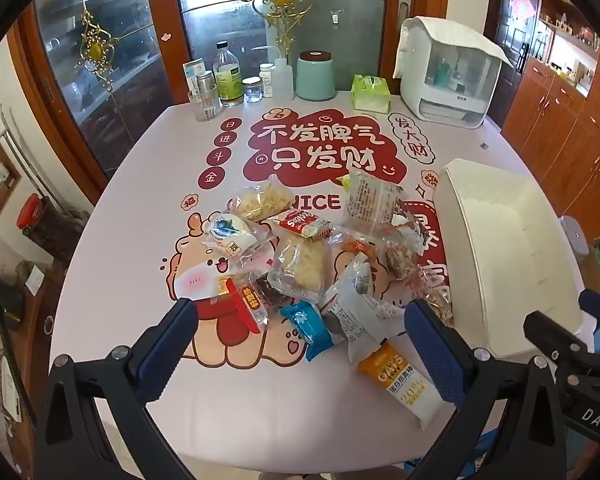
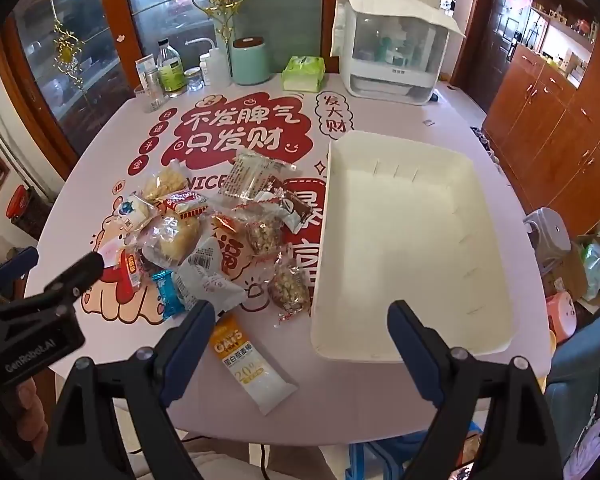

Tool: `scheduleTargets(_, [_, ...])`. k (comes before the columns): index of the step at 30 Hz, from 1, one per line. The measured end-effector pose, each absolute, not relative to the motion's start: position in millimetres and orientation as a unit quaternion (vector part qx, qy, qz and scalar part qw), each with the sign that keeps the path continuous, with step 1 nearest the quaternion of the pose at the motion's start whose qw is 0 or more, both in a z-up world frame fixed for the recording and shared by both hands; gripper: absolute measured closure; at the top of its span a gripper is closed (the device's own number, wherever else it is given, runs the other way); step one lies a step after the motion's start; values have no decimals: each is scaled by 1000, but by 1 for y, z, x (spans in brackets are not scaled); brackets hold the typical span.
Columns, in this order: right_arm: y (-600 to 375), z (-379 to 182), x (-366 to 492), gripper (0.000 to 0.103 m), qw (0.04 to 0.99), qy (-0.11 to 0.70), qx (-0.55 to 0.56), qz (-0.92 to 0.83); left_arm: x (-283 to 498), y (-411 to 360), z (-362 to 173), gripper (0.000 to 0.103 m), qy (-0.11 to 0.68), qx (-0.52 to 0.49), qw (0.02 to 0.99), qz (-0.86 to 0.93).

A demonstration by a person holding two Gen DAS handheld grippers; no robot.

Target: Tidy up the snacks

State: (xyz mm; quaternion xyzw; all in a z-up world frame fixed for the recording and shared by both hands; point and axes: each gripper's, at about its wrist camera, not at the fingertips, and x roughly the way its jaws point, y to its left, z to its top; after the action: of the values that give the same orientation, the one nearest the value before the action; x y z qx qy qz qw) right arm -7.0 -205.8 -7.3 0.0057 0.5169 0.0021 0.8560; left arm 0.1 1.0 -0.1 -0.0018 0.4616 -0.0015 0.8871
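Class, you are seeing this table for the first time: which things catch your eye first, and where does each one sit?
A jumbled pile of wrapped snacks lies mid-table on the bright cartoon tablecloth. To its right sits an empty white bin. An orange-and-white oat bar lies alone nearest the camera, below the pile.

A home dining room; glass-door cabinet (image 1: 112,80), wooden cupboards (image 2: 548,120), cluttered table (image 1: 140,184)
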Motion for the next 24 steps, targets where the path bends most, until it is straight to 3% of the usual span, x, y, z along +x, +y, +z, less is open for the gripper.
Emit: scheduleTargets(24, [-242,-8,-20,14,856,516,27,3,-15,-37,-2,1,472,14,881,-15])
